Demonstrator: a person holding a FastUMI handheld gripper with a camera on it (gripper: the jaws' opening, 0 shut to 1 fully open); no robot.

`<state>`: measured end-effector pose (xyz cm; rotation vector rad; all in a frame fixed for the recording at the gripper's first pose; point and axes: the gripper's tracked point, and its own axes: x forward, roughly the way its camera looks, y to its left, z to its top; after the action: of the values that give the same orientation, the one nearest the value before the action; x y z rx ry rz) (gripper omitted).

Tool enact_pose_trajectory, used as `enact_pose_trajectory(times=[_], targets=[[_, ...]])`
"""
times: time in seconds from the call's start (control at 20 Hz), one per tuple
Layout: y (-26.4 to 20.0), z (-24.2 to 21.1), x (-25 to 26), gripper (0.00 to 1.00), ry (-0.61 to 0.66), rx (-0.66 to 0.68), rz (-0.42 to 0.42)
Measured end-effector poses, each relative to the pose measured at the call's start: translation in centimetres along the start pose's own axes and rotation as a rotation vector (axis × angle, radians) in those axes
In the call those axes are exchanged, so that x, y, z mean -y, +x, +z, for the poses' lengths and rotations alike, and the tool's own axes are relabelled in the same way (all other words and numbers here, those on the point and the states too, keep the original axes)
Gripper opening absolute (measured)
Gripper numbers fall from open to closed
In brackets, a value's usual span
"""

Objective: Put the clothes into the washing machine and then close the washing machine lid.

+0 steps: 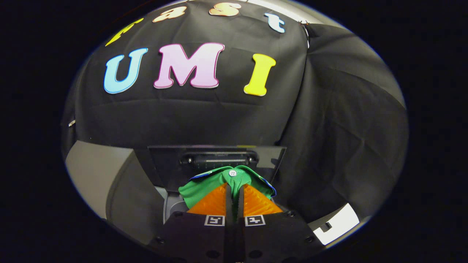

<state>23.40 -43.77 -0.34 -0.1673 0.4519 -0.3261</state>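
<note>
Pinched between the gripper's [234, 191] fingers is a green garment [204, 186] with a white button [232, 172], both fingers pressing the bunched cloth so it can be carried. Just beyond the fingers stands the washing machine's raised dark lid [219, 155], open, presumably so the garment can drop in below.

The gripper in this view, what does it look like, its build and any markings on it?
The gripper has two wedge-shaped fingers with ribbed inner faces, tapering towards their tips. They mount on a dark, blocky body with round screw heads. A small square black-and-white marker sits at the base of each finger.
</note>
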Motion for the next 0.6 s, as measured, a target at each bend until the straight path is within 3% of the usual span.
enact_pose_trajectory(times=[0.6], targets=[[8.6,-13.5,-1.3,0.05,-0.027,-0.231,0.019]])
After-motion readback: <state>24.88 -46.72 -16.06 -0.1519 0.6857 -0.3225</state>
